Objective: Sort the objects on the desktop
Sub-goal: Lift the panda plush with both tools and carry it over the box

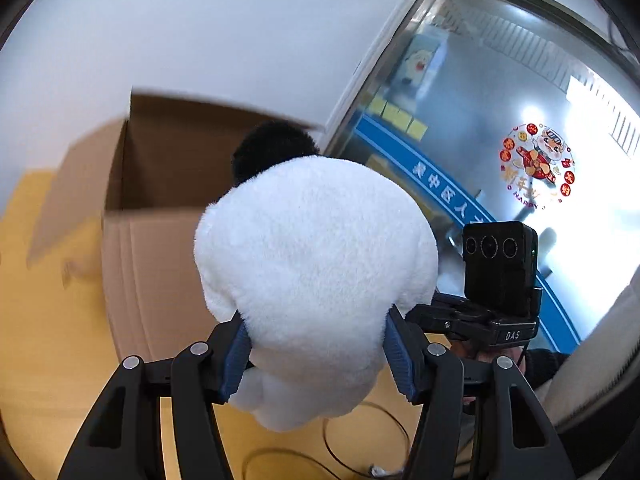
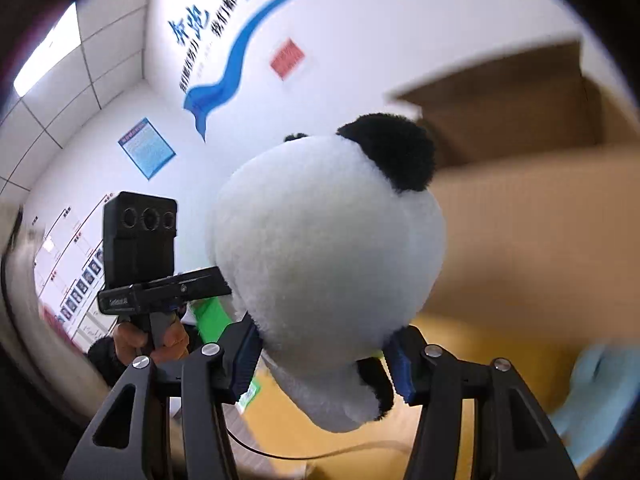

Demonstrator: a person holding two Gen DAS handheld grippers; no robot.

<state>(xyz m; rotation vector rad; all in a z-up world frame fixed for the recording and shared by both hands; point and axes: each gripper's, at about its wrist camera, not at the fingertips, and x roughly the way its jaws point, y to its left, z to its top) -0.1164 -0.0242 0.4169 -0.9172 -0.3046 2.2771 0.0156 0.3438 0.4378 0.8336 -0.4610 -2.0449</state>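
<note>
A plush panda [image 1: 316, 248], white with black ears, hangs in the air between both grippers. In the left wrist view my left gripper [image 1: 318, 344] is shut on it, the blue pads [image 1: 236, 356] pressing into the white fur from both sides. My right gripper [image 2: 324, 360] is shut on the same plush panda [image 2: 320, 248] from its own side, near a black limb. Each view shows the other gripper's black camera housing [image 1: 498, 264] [image 2: 138, 236] beside the toy, its fingertips hidden behind the fur. An open cardboard box [image 1: 160, 264] [image 2: 520, 240] stands just beyond the panda.
The box sits on a yellow wooden table [image 1: 48, 340] with its flaps up. A thin dark cable [image 1: 360, 440] loops on the table below the toy. A light blue soft thing [image 2: 600, 392] lies at the right, a green object [image 2: 210, 318] at the left. A glass partition [image 1: 480, 120] stands behind.
</note>
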